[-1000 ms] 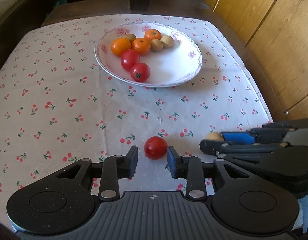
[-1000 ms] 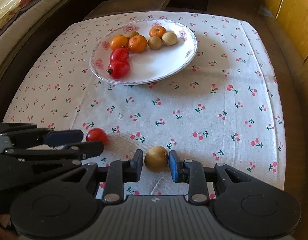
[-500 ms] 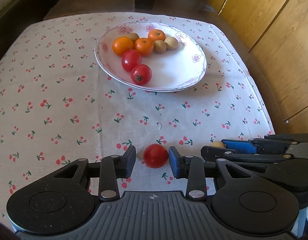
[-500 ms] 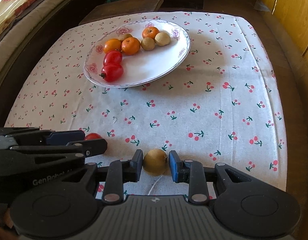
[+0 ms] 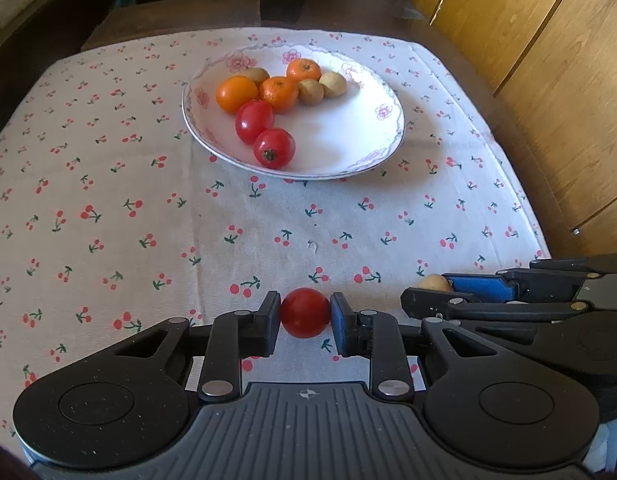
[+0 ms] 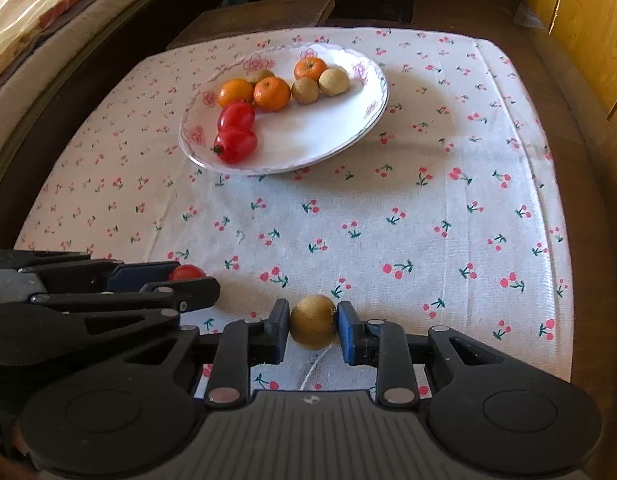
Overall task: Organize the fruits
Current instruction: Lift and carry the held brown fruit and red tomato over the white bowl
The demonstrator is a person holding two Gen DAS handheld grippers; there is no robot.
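My left gripper (image 5: pixel 305 314) is shut on a red cherry tomato (image 5: pixel 305 313) at the near edge of the table. My right gripper (image 6: pixel 313 322) is shut on a round tan-brown fruit (image 6: pixel 313 322) just to its right. Each gripper shows in the other's view: the right one (image 5: pixel 432 292) with its fruit (image 5: pixel 434 282), the left one (image 6: pixel 196 280) with its tomato (image 6: pixel 186 272). A white floral plate (image 5: pixel 348 148) at the far middle holds two tomatoes (image 5: pixel 264 136), three oranges (image 5: pixel 276 92) and three tan-brown fruits (image 5: pixel 322 88).
The table wears a white cherry-print cloth (image 5: pixel 108 200). Wooden cabinet doors (image 5: pixel 548 80) stand close on the right. A dark wooden stool (image 6: pixel 252 20) sits behind the table, and a sofa with a bright cushion (image 6: pixel 36 20) runs along the left.
My left gripper's jaws have closed from open onto the red tomato. Both grippers have risen and tilted, so the plate sits lower in both views. My right gripper has kept its hold on the brown fruit.
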